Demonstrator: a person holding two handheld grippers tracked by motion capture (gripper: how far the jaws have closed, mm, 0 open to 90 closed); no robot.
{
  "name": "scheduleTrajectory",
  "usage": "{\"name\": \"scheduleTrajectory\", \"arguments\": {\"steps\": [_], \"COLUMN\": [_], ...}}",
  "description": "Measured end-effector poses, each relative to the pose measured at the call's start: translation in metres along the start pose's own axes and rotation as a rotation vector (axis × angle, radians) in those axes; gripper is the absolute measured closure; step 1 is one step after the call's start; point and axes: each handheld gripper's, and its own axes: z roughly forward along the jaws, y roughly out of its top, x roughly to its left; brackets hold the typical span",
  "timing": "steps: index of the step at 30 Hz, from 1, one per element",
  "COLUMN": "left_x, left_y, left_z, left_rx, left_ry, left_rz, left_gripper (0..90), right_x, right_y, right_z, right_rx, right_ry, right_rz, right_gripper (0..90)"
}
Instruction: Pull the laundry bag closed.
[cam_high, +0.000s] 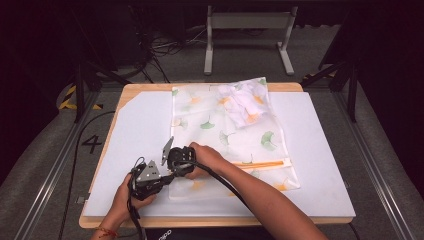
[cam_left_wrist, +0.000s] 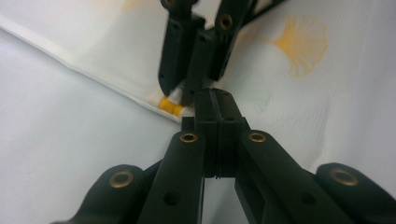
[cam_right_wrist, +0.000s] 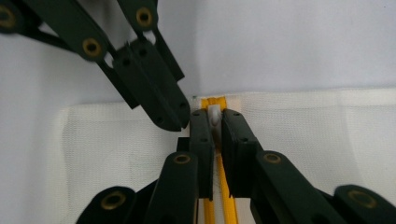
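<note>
We see the bag (cam_high: 227, 135) lying on the mat (cam_high: 135, 150), its garment (cam_high: 245, 107) far beyond both grippers; the zip pull (cam_right_wrist: 214, 114) sits between the right gripper's (cam_right_wrist: 214, 122) jaws, left gripper (cam_left_wrist: 215, 95) just beside.

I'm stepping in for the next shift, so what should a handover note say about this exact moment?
Left claw: shut, pinning the mesh laundry bag by its zipper end, near the bag's near-left corner.
Right claw: shut on the white zipper pull, at the left end of the orange zipper.
The bag lies flat on the white mat with folded white clothing inside, at its far end.
Done: both grips set.
Left: probably drawing the pull along the zipper; whether it is opening or closing I cannot tell.
</note>
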Motion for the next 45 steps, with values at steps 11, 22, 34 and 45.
{"name": "scheduleTrajectory", "arguments": {"steps": [11, 22, 34, 45], "left_x": [0.005, 0.006, 0.007, 0.011], "left_y": [-0.001, -0.002, -0.002, -0.004], "left_z": [0.0, 0.0, 0.0, -0.003], "left_rx": [0.003, 0.0, -0.003, -0.017], "left_ry": [-0.034, -0.043, -0.049, -0.055], "left_rz": [-0.063, -0.073, -0.083, -0.128], "left_gripper": [90.0, 90.0, 90.0, 90.0], "right_x": [0.001, 0.006, 0.006, 0.009], "right_y": [-0.001, -0.002, -0.002, -0.002], "right_z": [-0.001, -0.003, -0.005, -0.005], "right_rx": [0.001, 0.032, 0.051, 0.051], "right_ry": [-0.006, -0.031, -0.027, -0.046], "right_rz": [0.005, -0.029, -0.025, -0.032], "right_gripper": [83.3, 84.3, 84.4, 84.4]}}
